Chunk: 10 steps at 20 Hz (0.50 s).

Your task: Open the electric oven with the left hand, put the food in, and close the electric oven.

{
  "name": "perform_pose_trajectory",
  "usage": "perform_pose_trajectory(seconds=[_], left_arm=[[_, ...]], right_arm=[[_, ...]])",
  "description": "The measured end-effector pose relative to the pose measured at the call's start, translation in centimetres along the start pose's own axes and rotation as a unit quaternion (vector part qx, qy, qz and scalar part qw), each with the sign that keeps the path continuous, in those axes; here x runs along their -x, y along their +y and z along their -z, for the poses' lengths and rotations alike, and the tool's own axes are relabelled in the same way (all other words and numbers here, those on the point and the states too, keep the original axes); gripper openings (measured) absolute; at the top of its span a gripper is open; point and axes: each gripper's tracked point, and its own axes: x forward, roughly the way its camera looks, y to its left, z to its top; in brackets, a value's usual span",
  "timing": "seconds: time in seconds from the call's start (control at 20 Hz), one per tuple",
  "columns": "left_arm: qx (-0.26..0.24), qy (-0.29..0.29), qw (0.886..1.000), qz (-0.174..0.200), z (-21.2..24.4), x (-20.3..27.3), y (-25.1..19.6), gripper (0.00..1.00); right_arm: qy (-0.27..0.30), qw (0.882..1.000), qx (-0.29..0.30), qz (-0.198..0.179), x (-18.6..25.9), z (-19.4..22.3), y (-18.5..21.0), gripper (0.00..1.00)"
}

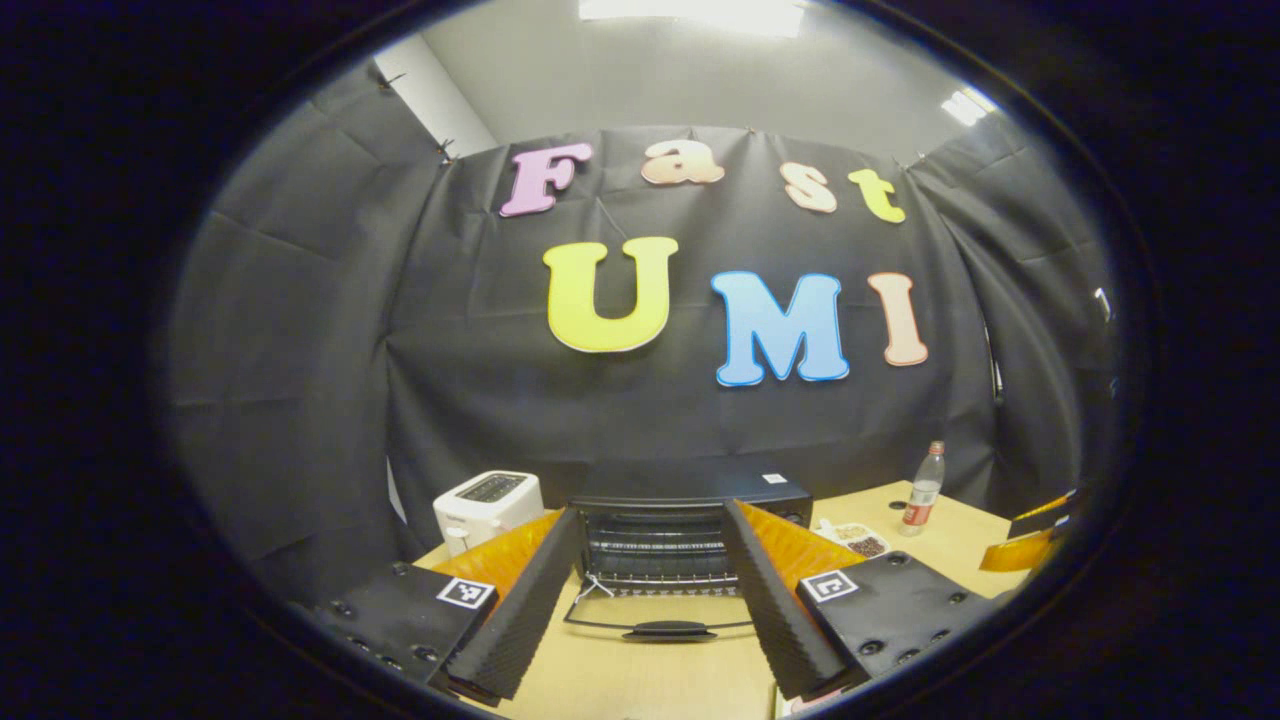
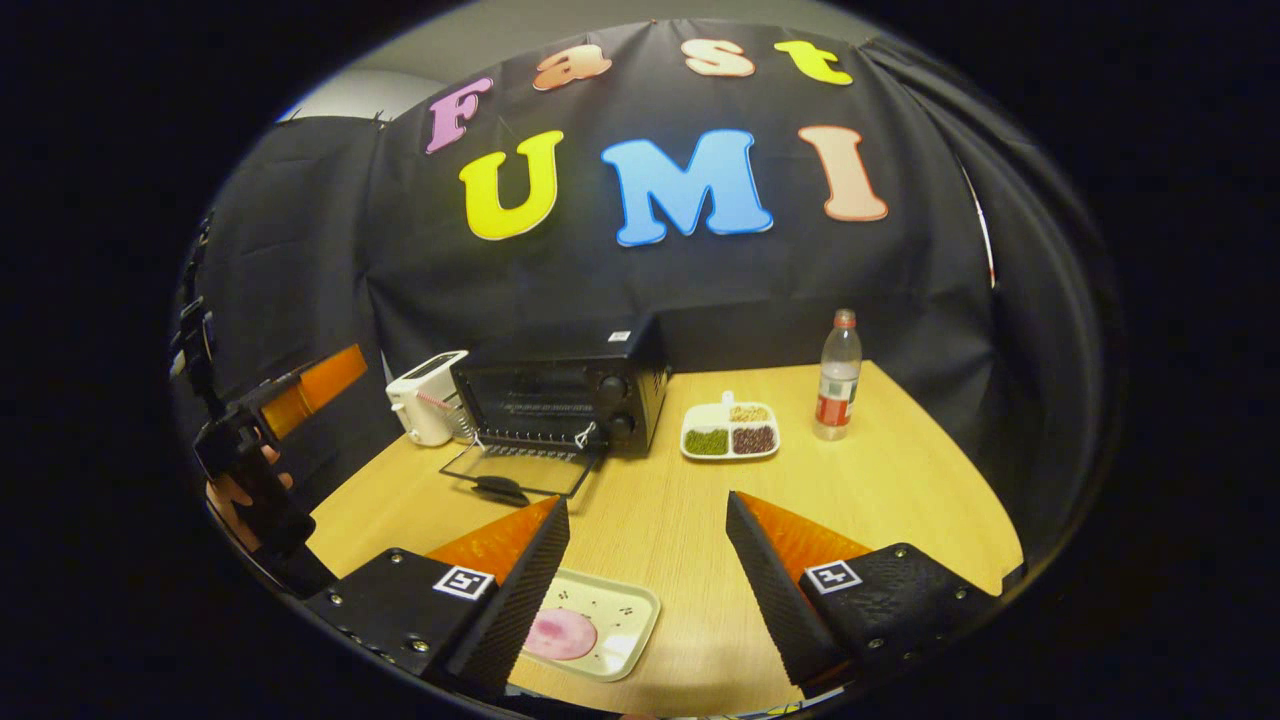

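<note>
The black electric oven stands straight ahead in the left gripper view with its glass door folded down flat on the table, the wire rack inside showing. My left gripper is open, its fingers framing the oven mouth from a short distance back. In the right gripper view the oven sits at the back left with its door down. A white tray holding a round pink slice of food lies on the table under my open right gripper, beside its left finger.
A white toaster stands left of the oven. A divided dish of beans and a plastic bottle stand to its right on the wooden table. The left gripper, held by a hand, hovers at the table's left edge.
</note>
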Motion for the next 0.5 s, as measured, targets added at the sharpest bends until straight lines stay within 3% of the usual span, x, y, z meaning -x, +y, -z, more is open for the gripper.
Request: perform_pose_trajectory(seconds=[0.15,0.2,0.25,0.5], left_arm=[[0.013,-0.005,1.0,-0.003,-1.1,1.3,0.5,1.0],[0.014,-0.011,1.0,-0.006,-1.7,1.8,0.8,0.95],[0.013,-0.017,1.0,-0.007,-2.3,2.2,1.1,1.0],[0.017,-0.027,0.999,-0.008,-4.1,3.6,1.5,1.0]], right_arm=[[0.059,0.998,-0.015,-0.024,-0.9,2.9,0.7,0.99],[0.083,0.996,-0.023,-0.032,-1.2,4.2,0.9,0.99],[0.104,0.993,-0.033,-0.039,-1.5,5.1,1.1,0.99],[0.187,0.978,-0.075,-0.053,-2.3,9.5,1.7,0.99]])
